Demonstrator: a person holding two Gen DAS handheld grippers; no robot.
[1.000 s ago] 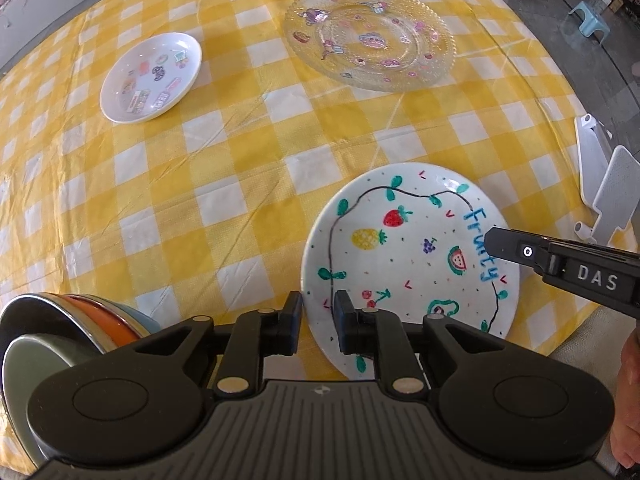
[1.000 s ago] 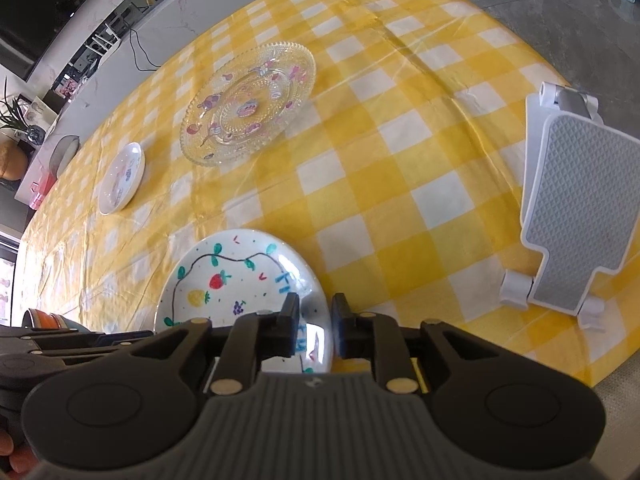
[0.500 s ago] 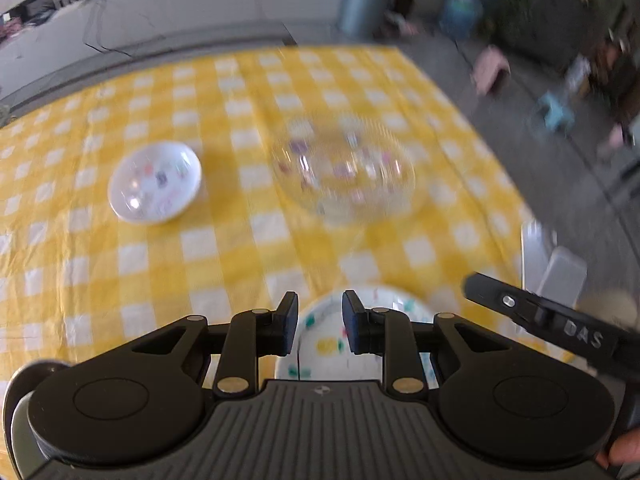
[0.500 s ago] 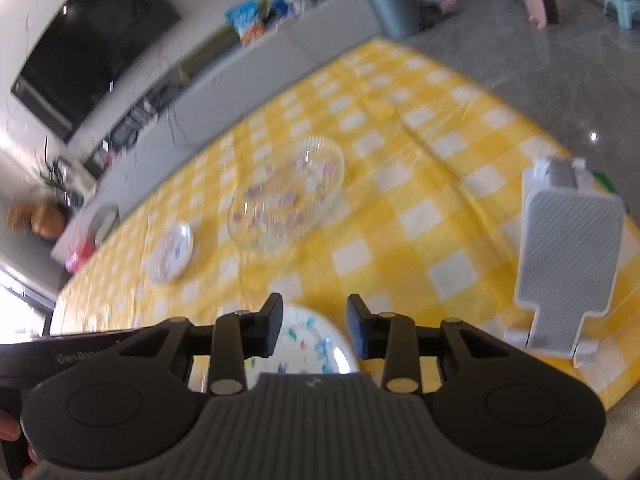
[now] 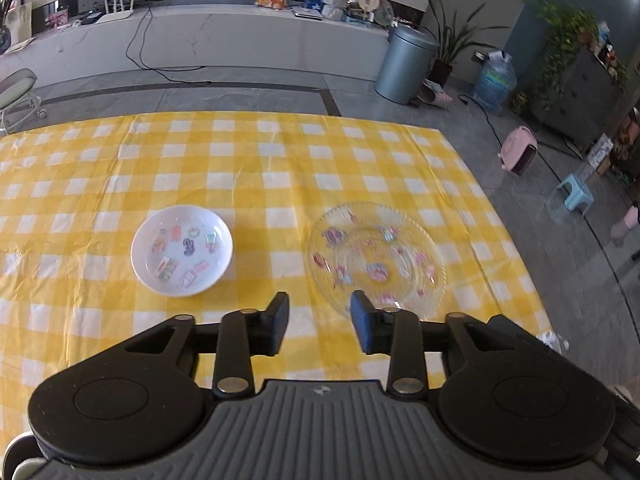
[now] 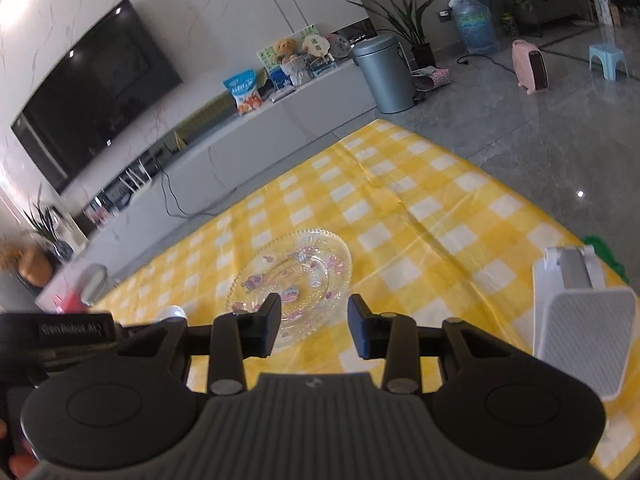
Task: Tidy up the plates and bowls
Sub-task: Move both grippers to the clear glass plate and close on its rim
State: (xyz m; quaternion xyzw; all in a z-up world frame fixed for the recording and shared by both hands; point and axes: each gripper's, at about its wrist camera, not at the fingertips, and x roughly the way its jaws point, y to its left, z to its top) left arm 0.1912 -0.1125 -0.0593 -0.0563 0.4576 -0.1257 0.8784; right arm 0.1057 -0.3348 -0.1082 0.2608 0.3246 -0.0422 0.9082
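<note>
A small white plate with stickers (image 5: 182, 256) lies on the yellow checked tablecloth (image 5: 120, 176), left of a large clear glass plate with stickers (image 5: 376, 260). My left gripper (image 5: 320, 320) is open and empty, raised above the cloth between the two plates. My right gripper (image 6: 314, 324) is open and empty, held above the near edge of the glass plate (image 6: 292, 280). The edge of the small white plate (image 6: 174, 313) peeks out behind the left gripper's body (image 6: 56, 332) in the right wrist view. The fruit-painted plate is hidden below both grippers.
A white plastic rack (image 6: 580, 320) stands at the table's right edge. Rims of stacked bowls (image 5: 18, 456) show at the lower left corner. Beyond the table are a grey floor, a metal bin (image 5: 406, 66) and a low cabinet.
Both grippers have tilted up and lifted away from the fruit-painted plate, which dropped out of view. Both pairs of fingers have spread from nearly closed to open.
</note>
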